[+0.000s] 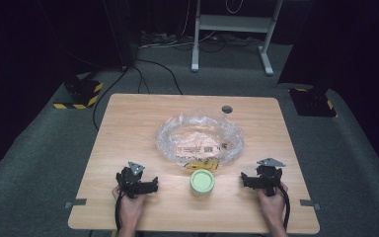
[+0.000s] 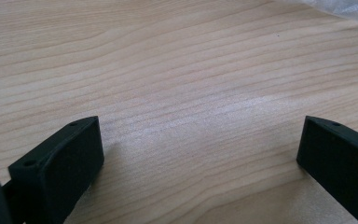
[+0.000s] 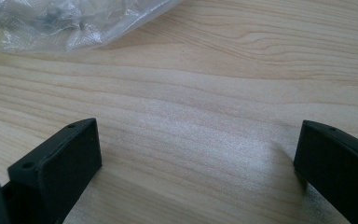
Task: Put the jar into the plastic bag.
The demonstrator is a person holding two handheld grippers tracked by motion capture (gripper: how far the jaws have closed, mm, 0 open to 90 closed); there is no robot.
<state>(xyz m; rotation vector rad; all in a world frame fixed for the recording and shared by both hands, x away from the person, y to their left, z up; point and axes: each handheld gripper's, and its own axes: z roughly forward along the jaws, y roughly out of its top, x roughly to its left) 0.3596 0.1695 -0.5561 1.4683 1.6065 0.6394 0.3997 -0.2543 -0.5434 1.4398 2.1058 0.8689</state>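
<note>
A crumpled clear plastic bag (image 1: 200,139) with a printed label lies in the middle of the wooden table (image 1: 128,123). Just in front of it stands a small pale green round container (image 1: 202,181). My left gripper (image 1: 148,183) rests near the front edge, left of the container, open over bare wood (image 2: 200,135). My right gripper (image 1: 246,180) sits to the container's right, also open, with nothing between its jaws (image 3: 198,140). A corner of the bag (image 3: 70,23) shows at the top left of the right gripper view, and its edge (image 2: 340,7) at the top right of the left gripper view.
A round cable hole (image 1: 227,109) lies near the table's far edge. Beyond the table are grey carpet, cables and the legs of a white desk frame (image 1: 232,29). Yellow-black striped bases (image 1: 79,94) stand on the floor at both sides.
</note>
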